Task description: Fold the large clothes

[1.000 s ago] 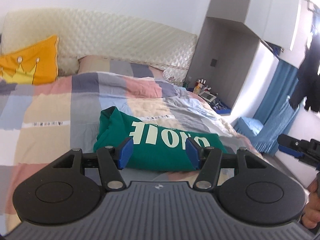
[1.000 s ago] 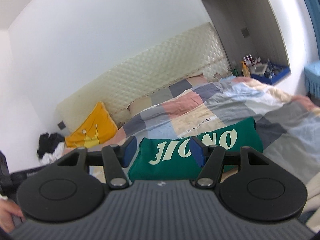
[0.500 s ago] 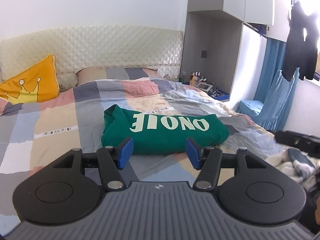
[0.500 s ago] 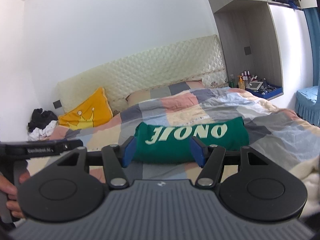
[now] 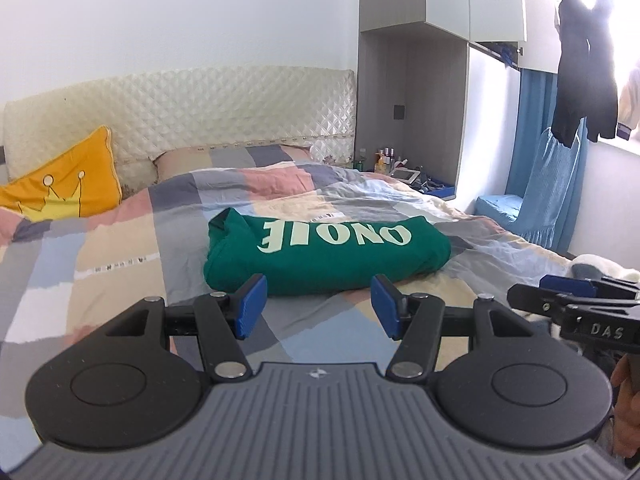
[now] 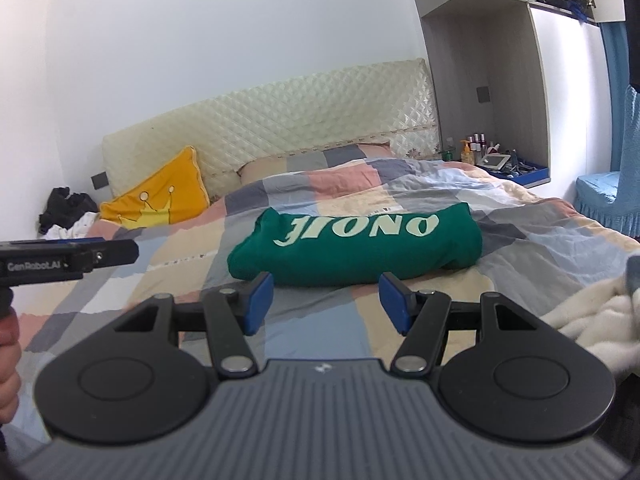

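Upside-down, "ONOIE" reads on the folded green sweatshirt (image 5: 324,254).

The green garment (image 5: 324,254) (image 6: 356,246) lies folded into a thick, compact rectangle near the middle of the bed, its pale lettering facing up and reading upside down.

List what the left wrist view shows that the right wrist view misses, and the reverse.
Left wrist only: dark clothes hanging by the window, and the right gripper from the side.

Right wrist only: a clothes pile beside the bed, a white blanket, and the left gripper from the side.

Both: the folded green garment on the bedspread, the yellow pillow, the headboard, the blue chair, and each camera's own open, empty jaws.
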A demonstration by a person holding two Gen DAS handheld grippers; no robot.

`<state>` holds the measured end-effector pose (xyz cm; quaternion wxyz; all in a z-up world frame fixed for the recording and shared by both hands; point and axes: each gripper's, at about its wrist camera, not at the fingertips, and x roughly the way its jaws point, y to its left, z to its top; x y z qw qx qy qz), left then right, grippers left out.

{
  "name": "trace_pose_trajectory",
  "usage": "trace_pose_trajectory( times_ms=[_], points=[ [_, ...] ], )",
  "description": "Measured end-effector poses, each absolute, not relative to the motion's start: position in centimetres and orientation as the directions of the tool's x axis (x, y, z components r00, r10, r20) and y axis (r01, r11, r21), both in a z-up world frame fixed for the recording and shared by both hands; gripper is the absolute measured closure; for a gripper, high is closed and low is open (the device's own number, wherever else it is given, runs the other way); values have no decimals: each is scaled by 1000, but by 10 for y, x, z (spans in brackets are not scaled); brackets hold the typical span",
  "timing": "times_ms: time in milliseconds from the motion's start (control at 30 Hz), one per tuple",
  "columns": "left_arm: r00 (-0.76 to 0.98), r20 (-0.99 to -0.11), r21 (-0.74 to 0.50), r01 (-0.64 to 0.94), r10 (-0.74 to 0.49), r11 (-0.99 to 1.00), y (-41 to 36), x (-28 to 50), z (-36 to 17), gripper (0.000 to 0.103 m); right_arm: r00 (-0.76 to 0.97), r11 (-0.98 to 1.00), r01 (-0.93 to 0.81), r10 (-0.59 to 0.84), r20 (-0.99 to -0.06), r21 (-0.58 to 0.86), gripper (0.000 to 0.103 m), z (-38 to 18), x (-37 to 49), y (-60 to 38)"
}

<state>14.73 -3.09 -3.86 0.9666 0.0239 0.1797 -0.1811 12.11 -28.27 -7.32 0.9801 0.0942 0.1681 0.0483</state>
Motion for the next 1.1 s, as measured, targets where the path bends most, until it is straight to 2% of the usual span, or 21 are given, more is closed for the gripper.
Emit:
trace_pose_trajectory(
  times_ms=[533,1100],
  points=[
    [858,-391,-69,332,-332,941,-38,158,-85,39,944,992,-9,50,-327,125,41,-95,125,-273],
    [853,-407,-100,315,-327,944,-32,161,-94,39,943,993,3,36,-331,116,41,-95,125,-270]
  ],
)
